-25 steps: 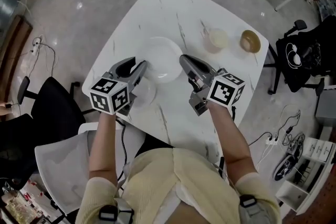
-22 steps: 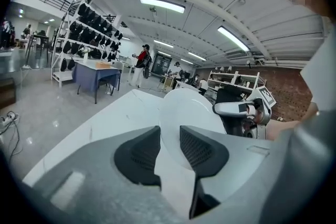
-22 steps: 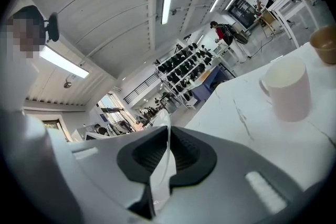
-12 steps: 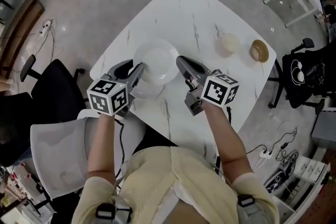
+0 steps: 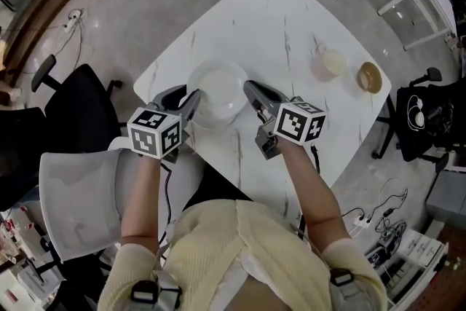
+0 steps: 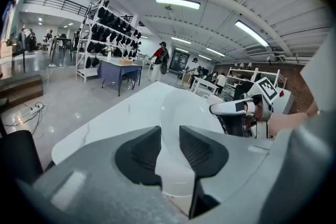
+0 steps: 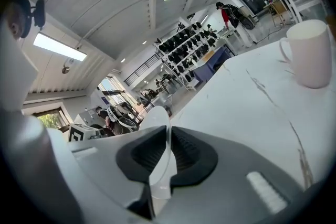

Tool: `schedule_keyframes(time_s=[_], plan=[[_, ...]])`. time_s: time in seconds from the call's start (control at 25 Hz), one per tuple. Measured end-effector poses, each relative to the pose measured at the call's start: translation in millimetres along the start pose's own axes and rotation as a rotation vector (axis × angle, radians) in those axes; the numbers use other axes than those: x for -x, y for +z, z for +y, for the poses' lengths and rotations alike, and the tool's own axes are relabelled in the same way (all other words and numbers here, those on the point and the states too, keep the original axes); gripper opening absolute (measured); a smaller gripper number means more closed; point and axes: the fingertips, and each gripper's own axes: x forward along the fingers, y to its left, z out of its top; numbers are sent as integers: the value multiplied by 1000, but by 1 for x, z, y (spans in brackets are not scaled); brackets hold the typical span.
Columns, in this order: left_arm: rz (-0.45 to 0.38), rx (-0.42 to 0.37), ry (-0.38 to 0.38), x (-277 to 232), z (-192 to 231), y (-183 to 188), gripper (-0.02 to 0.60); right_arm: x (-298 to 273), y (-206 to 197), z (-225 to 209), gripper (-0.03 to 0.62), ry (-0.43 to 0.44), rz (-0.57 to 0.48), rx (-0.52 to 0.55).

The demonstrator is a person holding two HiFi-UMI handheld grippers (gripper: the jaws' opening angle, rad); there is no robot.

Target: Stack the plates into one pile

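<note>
1. Left tongs (image 5: pixel 191 97): closed on the near-left rim of the white plate (image 5: pixel 216 84).
2. Right tongs (image 5: pixel 250 88): jaws narrowly parted and just opening, with the plate's right rim between them.
3. Plate: at the near corner of the marble bench (image 5: pixel 291 18), lying over a second plate (image 5: pixel 198 121).
4. Cup (image 5: pixel 329 63) and brown bowl (image 5: pixel 370 76): far right, well apart from the plates.

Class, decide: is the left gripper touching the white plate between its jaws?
Touching. In the left gripper view, the left gripper has both pads pressed against the white plate.
</note>
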Motion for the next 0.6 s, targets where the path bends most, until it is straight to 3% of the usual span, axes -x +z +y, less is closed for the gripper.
schedule_keyframes(time_s=[0.6], plan=[[87, 74, 115, 11, 15, -48, 109, -20, -50, -10, 38, -51, 157, -9]])
